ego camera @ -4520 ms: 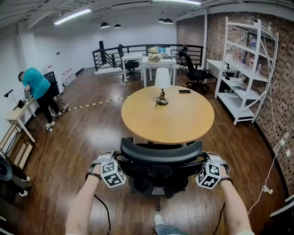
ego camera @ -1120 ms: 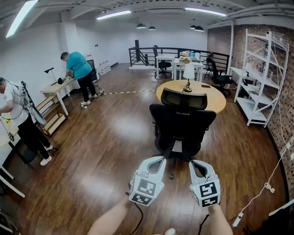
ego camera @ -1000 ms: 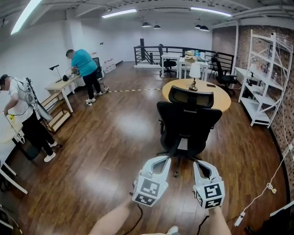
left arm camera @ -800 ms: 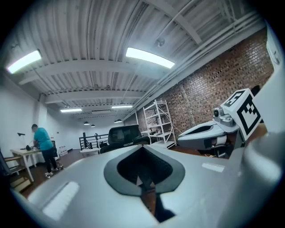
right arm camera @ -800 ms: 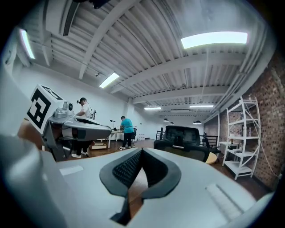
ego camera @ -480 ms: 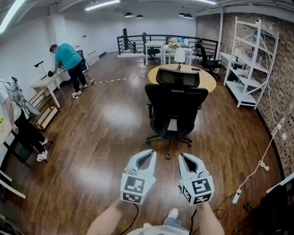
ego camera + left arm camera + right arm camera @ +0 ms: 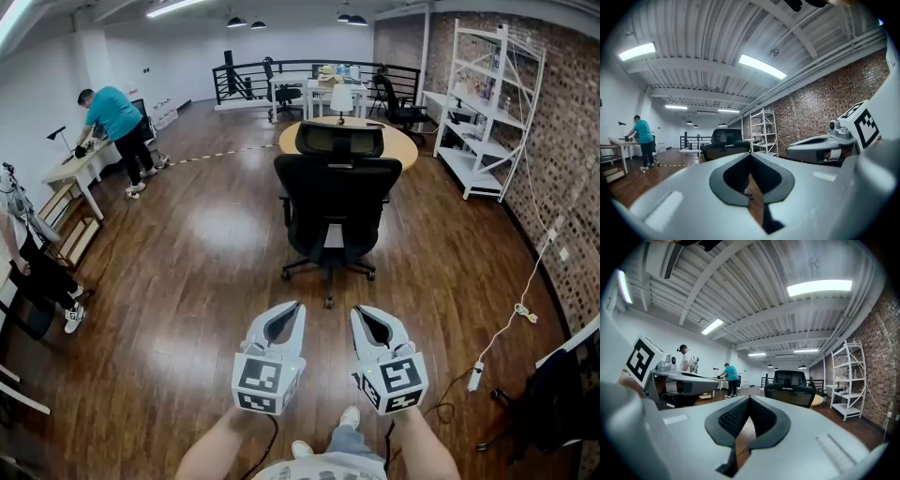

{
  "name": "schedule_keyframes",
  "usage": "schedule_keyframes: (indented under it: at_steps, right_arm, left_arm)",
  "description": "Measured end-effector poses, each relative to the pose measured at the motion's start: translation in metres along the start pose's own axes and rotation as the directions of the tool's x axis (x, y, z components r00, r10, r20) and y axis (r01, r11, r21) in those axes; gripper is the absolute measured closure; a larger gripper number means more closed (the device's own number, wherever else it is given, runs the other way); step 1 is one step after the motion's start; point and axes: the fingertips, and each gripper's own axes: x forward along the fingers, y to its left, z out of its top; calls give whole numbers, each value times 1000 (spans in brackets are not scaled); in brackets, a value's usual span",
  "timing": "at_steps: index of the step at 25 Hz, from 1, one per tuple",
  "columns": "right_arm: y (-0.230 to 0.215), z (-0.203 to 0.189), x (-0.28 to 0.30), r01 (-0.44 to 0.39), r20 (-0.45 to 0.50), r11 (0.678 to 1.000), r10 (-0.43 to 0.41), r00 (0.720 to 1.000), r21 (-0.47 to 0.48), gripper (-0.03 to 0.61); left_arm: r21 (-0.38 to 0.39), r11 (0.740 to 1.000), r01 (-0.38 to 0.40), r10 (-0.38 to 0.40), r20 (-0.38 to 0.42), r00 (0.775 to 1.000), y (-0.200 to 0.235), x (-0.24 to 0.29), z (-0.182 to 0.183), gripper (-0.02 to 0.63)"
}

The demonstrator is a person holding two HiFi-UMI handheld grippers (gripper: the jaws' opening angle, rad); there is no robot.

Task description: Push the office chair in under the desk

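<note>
The black office chair (image 7: 336,202) stands on the wood floor with its back toward me, just in front of the round wooden table (image 7: 398,142). It also shows ahead as the chair (image 7: 725,140) in the left gripper view and the chair (image 7: 791,387) in the right gripper view. My left gripper (image 7: 297,305) and right gripper (image 7: 356,310) are held side by side close to my body, well short of the chair. Both are shut with nothing between the jaws. The left gripper (image 7: 750,155) and right gripper (image 7: 749,399) point at the chair.
White shelving (image 7: 487,103) lines the brick wall at right. A white cable (image 7: 514,311) trails over the floor there. A person in a teal shirt (image 7: 114,117) bends at a desk far left; another person (image 7: 28,267) stands at the left edge. A lamp (image 7: 342,98) sits on the table.
The view has drawn back from the chair, which now looks farther off and more central. Both grippers stay shut and empty near my body, no longer at the chair's back.
</note>
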Motion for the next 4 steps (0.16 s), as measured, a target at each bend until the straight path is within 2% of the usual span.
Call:
schedule_keyframes:
  at_steps: [4]
  right_arm:
    - [7, -2, -1, -4, 0, 1000, 4, 1000, 1, 578]
  left_arm:
    - [-8, 1000, 13, -13, 0, 1000, -1, -6, -8, 597]
